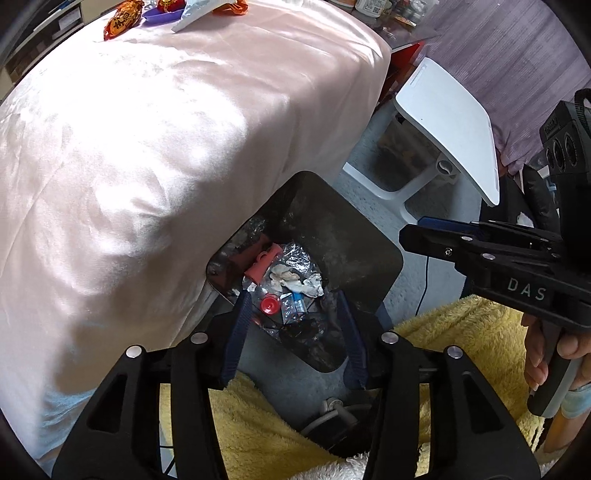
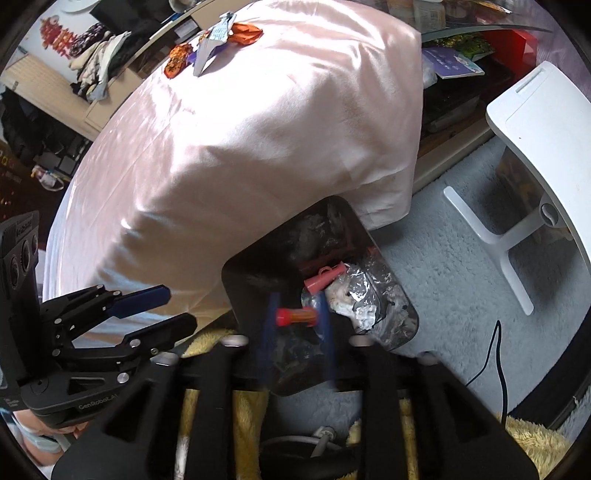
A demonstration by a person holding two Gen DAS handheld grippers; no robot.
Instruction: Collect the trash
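Observation:
A black trash bin (image 1: 354, 236) (image 2: 255, 280) stands on the floor against the pink-covered table (image 1: 166, 129) (image 2: 258, 129). It holds crumpled foil (image 1: 295, 258), a pink clip (image 1: 260, 264), a red cap (image 1: 269, 305) and tissue. My left gripper (image 1: 292, 299) (image 2: 181, 308) hangs open over the bin with nothing between its fingers. My right gripper (image 2: 298, 314) (image 1: 413, 230) is open above the bin too, its fingers blurred. A small red-and-orange tube (image 2: 295, 315) lies across the gap between them, over the bin's mouth. Orange wrappers (image 1: 123, 18) (image 2: 177, 55) and a silver packet (image 1: 199, 11) (image 2: 212, 44) lie at the table's far end.
A white side table (image 1: 450, 122) (image 2: 535, 147) stands on the grey carpet right of the bin. A yellow fluffy blanket (image 1: 461, 332) lies under both grippers. A black cable (image 2: 495, 350) runs across the carpet. Shelves with clutter line the far wall.

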